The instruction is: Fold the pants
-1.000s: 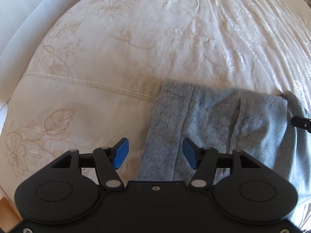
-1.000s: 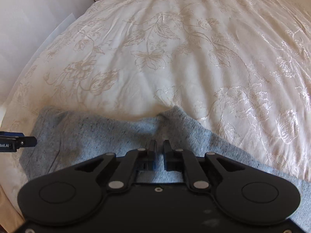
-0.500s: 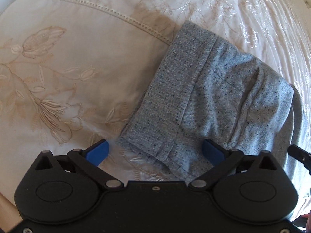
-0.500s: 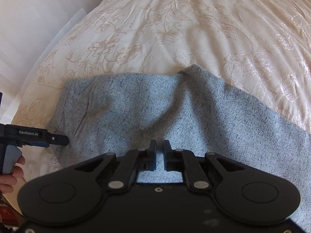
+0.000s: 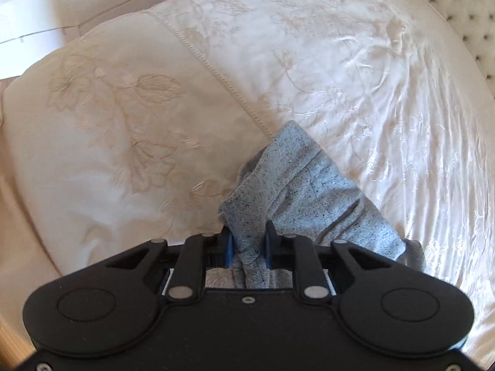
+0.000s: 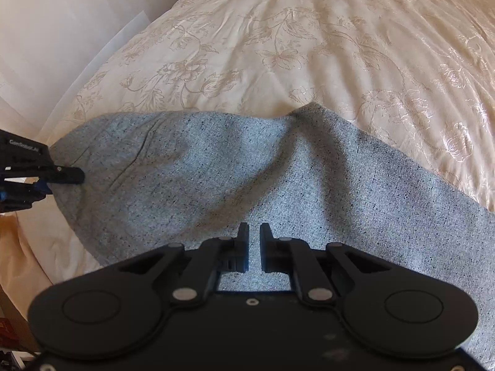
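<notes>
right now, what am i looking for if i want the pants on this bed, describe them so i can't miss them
Find the wide bed under its cream bedspread stitched with flowers. At its near edge lie the pants, a speckled grey-blue knit. They are the only coloured cloth on it, with the left gripper closing on one bunched corner and the right gripper pinching another part.

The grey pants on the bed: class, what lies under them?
Around the grey pants the cream floral bedspread shows, so they lie on it. Anything else beneath is covered by the fabric. The left gripper is closing on one gathered corner.
</notes>
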